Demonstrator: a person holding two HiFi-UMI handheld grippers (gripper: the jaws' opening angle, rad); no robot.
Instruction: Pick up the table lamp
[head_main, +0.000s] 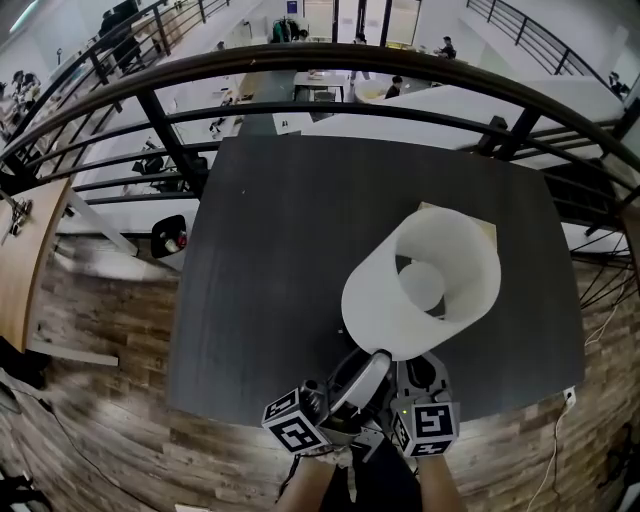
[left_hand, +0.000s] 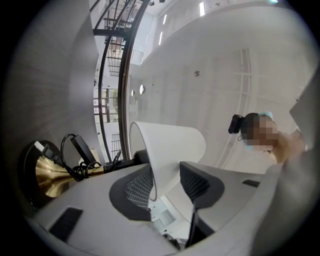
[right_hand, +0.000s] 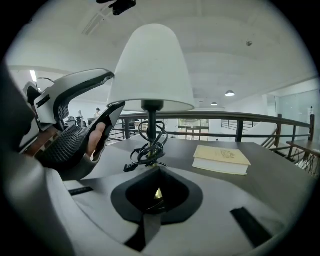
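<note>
The table lamp has a white shade (head_main: 420, 285), a black stem (right_hand: 151, 122), a coiled black cable (right_hand: 149, 150) and a brass base (left_hand: 47, 177). It stands on the dark table (head_main: 280, 250) near the front edge. My left gripper (left_hand: 167, 185) is open, tilted upward, and the shade's lower rim (left_hand: 152, 177) passes between its jaws; in the head view this left gripper (head_main: 368, 365) reaches under the shade. My right gripper (right_hand: 156, 192) points low at the lamp's foot, shut with a sliver of brass base pinched at its tips. The shade hides those tips in the head view.
A pale book (right_hand: 221, 159) lies on the table to the right of the lamp, its corner (head_main: 470, 218) showing behind the shade. A black railing (head_main: 300, 60) curves round the table's far side above a lower floor. Wood flooring (head_main: 100, 330) lies left of the table.
</note>
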